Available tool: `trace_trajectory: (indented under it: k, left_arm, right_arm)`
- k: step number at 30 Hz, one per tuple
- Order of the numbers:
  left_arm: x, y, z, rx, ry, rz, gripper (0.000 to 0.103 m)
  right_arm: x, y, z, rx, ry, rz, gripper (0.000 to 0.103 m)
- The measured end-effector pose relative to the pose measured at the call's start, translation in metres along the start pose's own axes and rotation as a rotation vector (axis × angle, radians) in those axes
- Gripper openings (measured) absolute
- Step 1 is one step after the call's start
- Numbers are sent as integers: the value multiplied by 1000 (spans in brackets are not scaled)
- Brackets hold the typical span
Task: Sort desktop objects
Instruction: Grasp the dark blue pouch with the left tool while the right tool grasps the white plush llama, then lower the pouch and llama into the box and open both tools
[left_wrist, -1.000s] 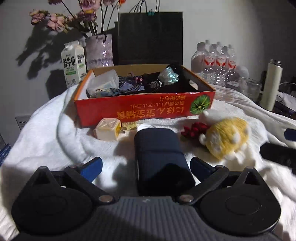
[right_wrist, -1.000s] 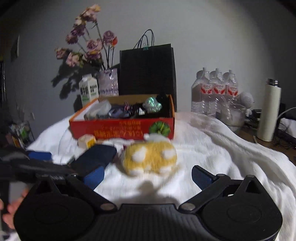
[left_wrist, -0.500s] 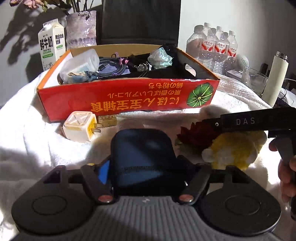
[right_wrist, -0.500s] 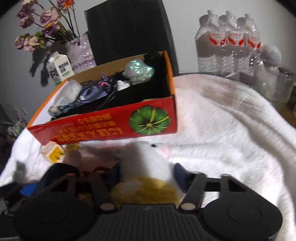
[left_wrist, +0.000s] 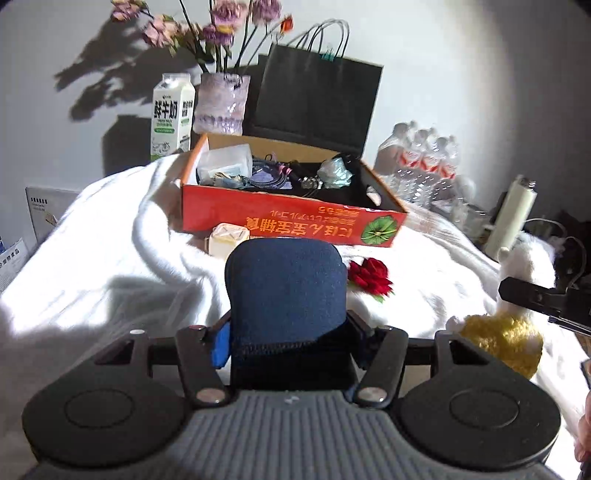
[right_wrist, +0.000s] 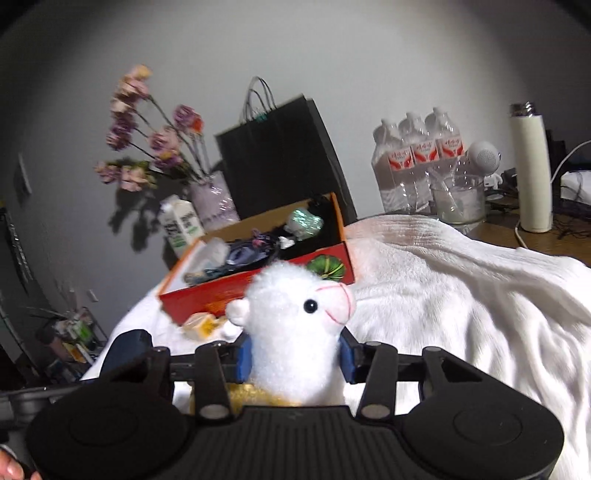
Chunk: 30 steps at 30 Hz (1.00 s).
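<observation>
A dark blue fabric pouch (left_wrist: 286, 288) sits between the fingers of my left gripper (left_wrist: 290, 332). The jaws are closing on it and the pads press its sides, holding it above the white blanket (left_wrist: 110, 258). My right gripper (right_wrist: 295, 354) is closing on a white and yellow plush alpaca (right_wrist: 295, 306), gripped at the neck and raised. The plush (left_wrist: 509, 339) also shows at the right of the left wrist view. Ahead lies the orange cardboard box (left_wrist: 280, 221) holding cables and small items. A red fabric flower (left_wrist: 369, 280) and a cream plug adapter (left_wrist: 229, 238) lie before it.
Behind the box stand a milk carton (left_wrist: 171, 110), a glass vase of flowers (left_wrist: 221, 103) and a black paper bag (left_wrist: 314, 99). Water bottles (left_wrist: 424, 162), a glass jar (right_wrist: 458, 199) and a white flask (left_wrist: 511, 218) crowd the right side.
Both grippers went from wide open to closed, the left on the blue pouch and the right on the plush. Both things have come up off the blanket and the box looks farther away.
</observation>
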<state>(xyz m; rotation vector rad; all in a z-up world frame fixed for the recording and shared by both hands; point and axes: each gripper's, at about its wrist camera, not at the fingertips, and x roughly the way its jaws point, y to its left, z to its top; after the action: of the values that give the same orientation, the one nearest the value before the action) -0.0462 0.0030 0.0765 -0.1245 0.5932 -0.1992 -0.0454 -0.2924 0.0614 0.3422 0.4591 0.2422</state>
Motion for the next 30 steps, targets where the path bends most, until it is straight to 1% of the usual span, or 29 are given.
trace_trajectory:
  k: [3, 5, 8, 10, 13, 15, 17, 19, 21, 23, 24, 26, 27, 28, 29, 30]
  left_arm:
    - [-27, -2, -13, 10, -1, 15, 61]
    - [-40, -5, -20, 16, -3, 15, 61]
    - [-49, -13, -27, 29, 6, -9, 61]
    - [-52, -16, -27, 38, -3, -14, 61]
    - [-54, -14, -16, 38, -24, -13, 61]
    - [-52, -9, 2, 43, -26, -29, 61]
    - [-45, -2, 28, 54, -26, -45, 61]
    - [-29, 5, 64, 56, -26, -58, 61]
    - [-5, 7, 101, 87, -24, -57, 61]
    - [28, 4, 134, 138, -12, -63, 61]
    - [49, 4, 149, 124, 15, -57, 61]
    - [92, 2, 173, 120, 74, -60, 61]
    - [114, 3, 182, 97, 88, -39, 61]
    - [135, 2, 189, 99, 101, -20, 61]
    - [156, 0, 196, 125, 115, -6, 61]
    - [174, -1, 201, 121, 124, 10, 61]
  right_arm:
    - [-32, 13, -11, -19, -9, 51, 43]
    - [-44, 24, -19, -51, 5, 86, 43]
    - [-51, 37, -32, -67, 30, 131, 43]
    - [-51, 43, -36, -79, 40, 139, 43]
    - [-51, 47, -32, -95, 31, 140, 43]
    - [-51, 47, -22, -110, 18, 134, 43]
    - [-48, 45, -4, -137, -11, 117, 43]
    - [-39, 45, 22, -167, -49, 107, 43]
    - [-20, 44, 55, -194, -85, 107, 43]
    - [11, 45, 95, -204, -90, 117, 43]
    - [29, 48, 115, -210, -92, 110, 43]
    - [72, 56, 151, -238, -53, 92, 43]
    - [96, 60, 165, -248, -28, 75, 43]
    - [122, 62, 176, -249, 3, 53, 43]
    - [149, 64, 184, -264, 43, 27, 43]
    - [175, 66, 188, -275, 80, -3, 43]
